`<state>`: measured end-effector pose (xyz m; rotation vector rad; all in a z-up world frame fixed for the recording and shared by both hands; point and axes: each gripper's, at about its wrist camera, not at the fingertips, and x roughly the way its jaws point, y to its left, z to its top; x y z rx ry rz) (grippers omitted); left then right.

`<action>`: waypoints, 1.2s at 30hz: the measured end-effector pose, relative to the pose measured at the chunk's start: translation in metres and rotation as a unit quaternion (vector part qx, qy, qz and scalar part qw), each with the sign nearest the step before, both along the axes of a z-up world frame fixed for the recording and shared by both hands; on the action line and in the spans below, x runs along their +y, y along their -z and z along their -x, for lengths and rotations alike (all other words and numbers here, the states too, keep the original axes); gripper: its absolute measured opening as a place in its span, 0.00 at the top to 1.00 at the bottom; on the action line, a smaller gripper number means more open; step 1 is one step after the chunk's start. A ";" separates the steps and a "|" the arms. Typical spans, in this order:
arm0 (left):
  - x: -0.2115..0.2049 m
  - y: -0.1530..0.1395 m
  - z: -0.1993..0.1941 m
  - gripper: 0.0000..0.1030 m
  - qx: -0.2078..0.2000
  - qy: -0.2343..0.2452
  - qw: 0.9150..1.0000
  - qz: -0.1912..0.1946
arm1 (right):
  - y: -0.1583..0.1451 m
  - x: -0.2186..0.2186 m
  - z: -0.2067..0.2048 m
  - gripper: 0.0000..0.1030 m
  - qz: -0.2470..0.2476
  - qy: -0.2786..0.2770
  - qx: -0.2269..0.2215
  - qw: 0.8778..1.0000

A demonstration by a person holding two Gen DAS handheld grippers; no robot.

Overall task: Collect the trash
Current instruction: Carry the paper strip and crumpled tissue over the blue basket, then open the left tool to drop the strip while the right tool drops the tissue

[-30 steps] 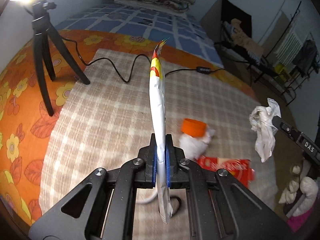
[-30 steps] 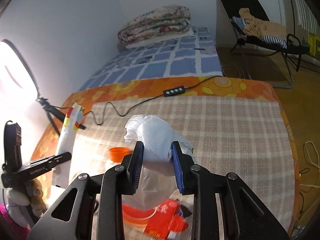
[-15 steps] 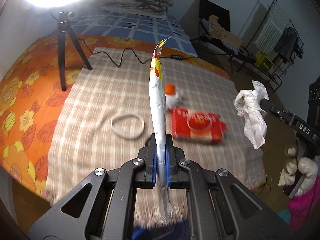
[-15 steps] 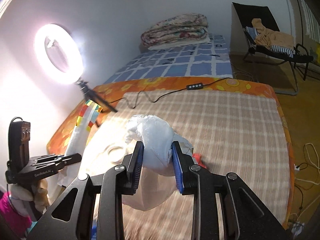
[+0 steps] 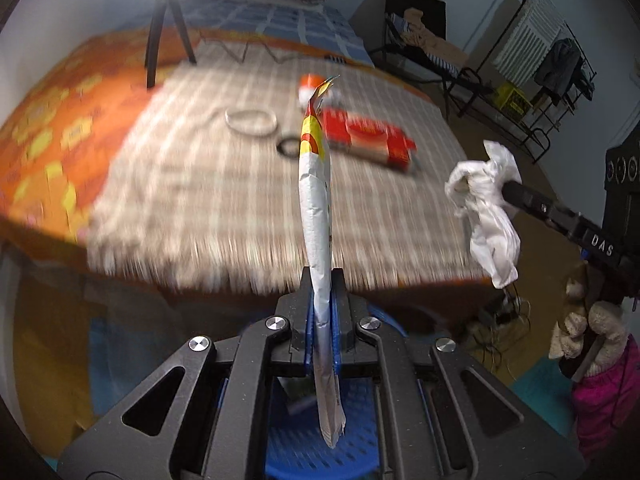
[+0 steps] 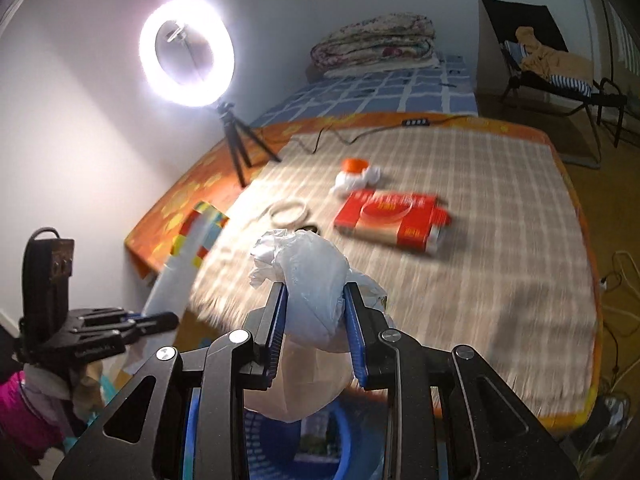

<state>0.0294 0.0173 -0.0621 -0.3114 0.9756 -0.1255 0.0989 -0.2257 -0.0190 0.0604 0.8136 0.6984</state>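
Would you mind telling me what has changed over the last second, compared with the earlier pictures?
Both grippers have drawn back from the bed and now hang over the blue basket on the floor. The left gripper stays shut on the flat wrapper, the right gripper on the crumpled white plastic bag; nothing was let go. The red box, orange-capped bottle and white ring lie unmoved on the bed.
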 end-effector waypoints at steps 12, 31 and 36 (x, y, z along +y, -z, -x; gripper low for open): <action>-0.029 0.059 0.059 0.96 0.058 0.017 0.998 0.006 | 0.064 0.019 0.061 0.74 0.039 -0.039 0.040 0.998; -0.034 0.136 0.085 0.96 0.149 0.020 0.989 0.007 | 0.127 0.037 0.092 0.74 0.089 -0.068 0.076 0.991; -0.036 0.140 0.083 0.96 0.156 0.023 0.987 0.004 | 0.138 0.038 0.092 0.74 0.097 -0.067 0.086 0.989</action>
